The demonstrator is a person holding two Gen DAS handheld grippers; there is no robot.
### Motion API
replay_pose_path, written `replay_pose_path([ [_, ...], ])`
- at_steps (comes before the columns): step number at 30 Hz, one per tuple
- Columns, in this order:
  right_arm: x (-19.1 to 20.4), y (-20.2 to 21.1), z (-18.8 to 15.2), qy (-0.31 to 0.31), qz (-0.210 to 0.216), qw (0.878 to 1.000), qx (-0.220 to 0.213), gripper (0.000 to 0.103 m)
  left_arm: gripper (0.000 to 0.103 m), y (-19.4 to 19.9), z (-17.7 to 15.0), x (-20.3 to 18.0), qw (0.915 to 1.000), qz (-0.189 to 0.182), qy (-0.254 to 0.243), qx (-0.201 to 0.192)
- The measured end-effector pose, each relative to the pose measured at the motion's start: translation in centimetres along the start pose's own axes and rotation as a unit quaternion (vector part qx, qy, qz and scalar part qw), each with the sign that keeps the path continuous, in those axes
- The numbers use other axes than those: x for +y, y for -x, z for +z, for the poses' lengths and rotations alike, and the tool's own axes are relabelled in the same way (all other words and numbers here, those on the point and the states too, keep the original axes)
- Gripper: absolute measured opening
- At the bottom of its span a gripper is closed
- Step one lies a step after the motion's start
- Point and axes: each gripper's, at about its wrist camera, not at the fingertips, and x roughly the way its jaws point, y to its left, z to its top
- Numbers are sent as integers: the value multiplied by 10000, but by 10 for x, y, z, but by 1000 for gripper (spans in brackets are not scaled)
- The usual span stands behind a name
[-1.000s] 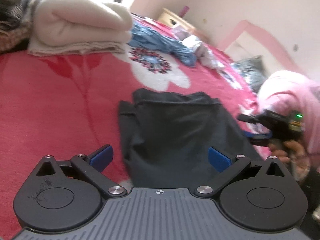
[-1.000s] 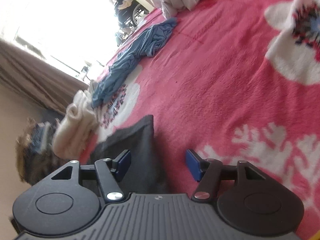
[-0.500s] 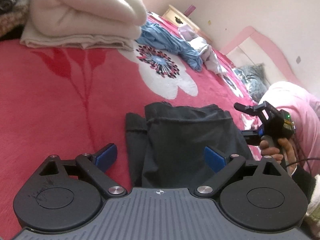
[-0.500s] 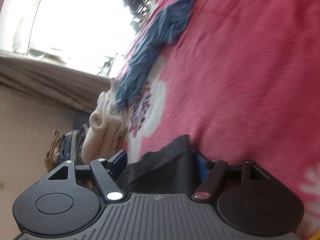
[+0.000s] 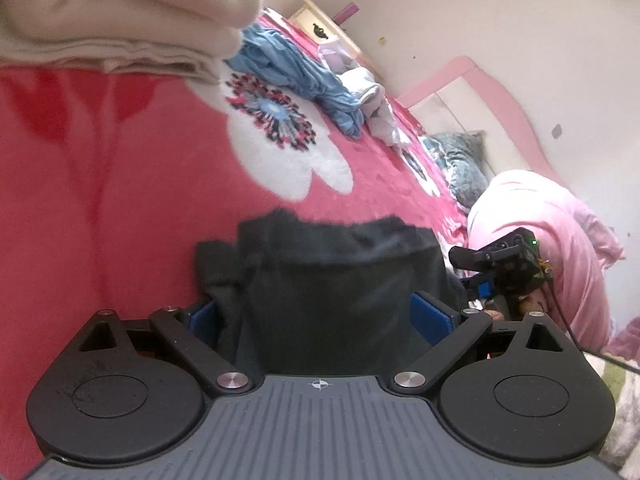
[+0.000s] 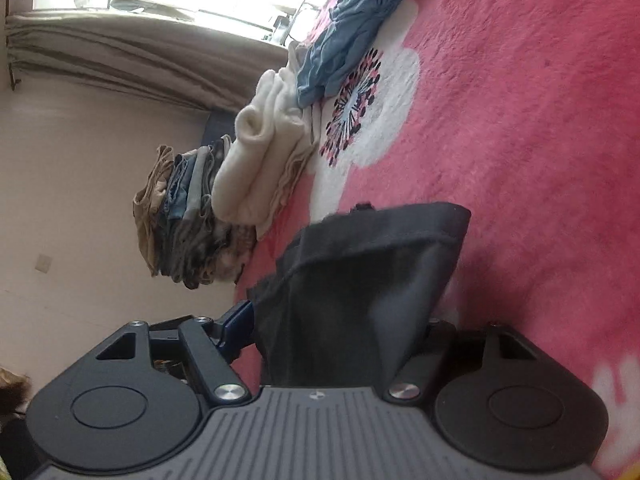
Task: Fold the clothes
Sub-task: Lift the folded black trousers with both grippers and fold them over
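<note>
1. Progress: black garment (image 5: 340, 296) lies on the red blanket (image 5: 120, 200), already looks part-folded (layered edge, narrow flap on its left side). More folds likely left
2. Done pile, by the look of it: cream stack (image 6: 264, 160) + jeans stack (image 6: 180, 216) at the blanket's edge. Still loose: blue clothes (image 5: 296, 76) and pale ones (image 5: 372, 100) further up the bed, so task prob. nowhere near finished
3. Left gripper (image 5: 320, 316): jaws wide apart, near edge of the garment sits between them, cloth spans most of the gap; not clamped
4. Right gripper (image 6: 340, 332): jaws apart, garment bunched up between them, rising off the blanket; right pad hidden by cloth, so can't tell if it's pinched
5. Right gripper also shows in left view at the garment's right edge
</note>
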Motion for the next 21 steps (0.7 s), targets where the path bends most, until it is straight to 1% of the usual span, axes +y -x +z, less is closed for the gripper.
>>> replay_pose_path([
  [2, -1, -7, 7, 7, 87, 9999, 50, 72, 96, -10, 5, -2, 10000, -48, -75, 23],
  [4, 1, -12, 9, 111, 136, 9997, 145, 73, 95, -14, 2, -8, 9993, -98, -334, 127],
  [6, 5, -15, 6, 275, 263, 9987, 325, 73, 91, -10, -3, -11, 9981, -213, -501, 291],
  [7, 7, -18, 4, 334, 379, 9977, 446, 73, 90, -8, -5, -11, 9978, -287, -486, 343],
  [8, 8, -20, 2, 390, 400, 9971, 507, 73, 89, -8, -5, -9, 9978, -321, -455, 355],
  [9, 9, -25, 3, 417, 347, 9971, 535, 72, 84, -10, -4, -8, 9983, -266, -415, 303],
  [10, 9, -29, 5, 439, 283, 9971, 559, 68, 80, -13, -2, -6, 9988, -210, -376, 251],
  [11, 10, -34, 8, 431, 236, 9972, 558, 63, 71, -17, -1, -3, 9995, -81, -277, 142],
  [12, 10, -39, 11, 417, 194, 9974, 551, 60, 66, -19, 1, -2, 9998, -45, -162, 53],
  [13, 12, -43, 13, 467, 133, 9973, 557, 54, 64, -21, 2, 0, 10000, -9, -47, -35],
  [14, 14, -46, 14, 531, 68, 9970, 565, 46, 59, -21, 4, 0, 9999, 32, 9, -94],
  [15, 17, -49, 15, 595, 3, 9966, 573, 41, 54, -20, 3, 1, 9999, 64, 48, -122],
  [16, 18, -50, 15, 642, -59, 9963, 565, 31, 51, -18, 3, 2, 9998, 69, 93, -152],
  [17, 20, -51, 13, 682, -106, 9961, 546, 26, 44, -16, 3, 3, 9997, 74, 139, -182],
  [18, 22, -49, 12, 732, -143, 9959, 514, 25, 38, -15, 3, 4, 9996, 35, 203, -195],
  [19, 28, -47, 9, 816, -170, 9955, 458, 23, 36, -13, 3, 4, 9994, 9, 253, -215],
  [20, 36, -46, 6, 908, -195, 9949, 396, 22, 31, -10, 4, 2, 9993, -6, 271, -239],
  [21, 43, -44, 3, 999, -220, 9942, 334, 22, 28, -8, 5, -1, 9993, -26, 259, -277],
])
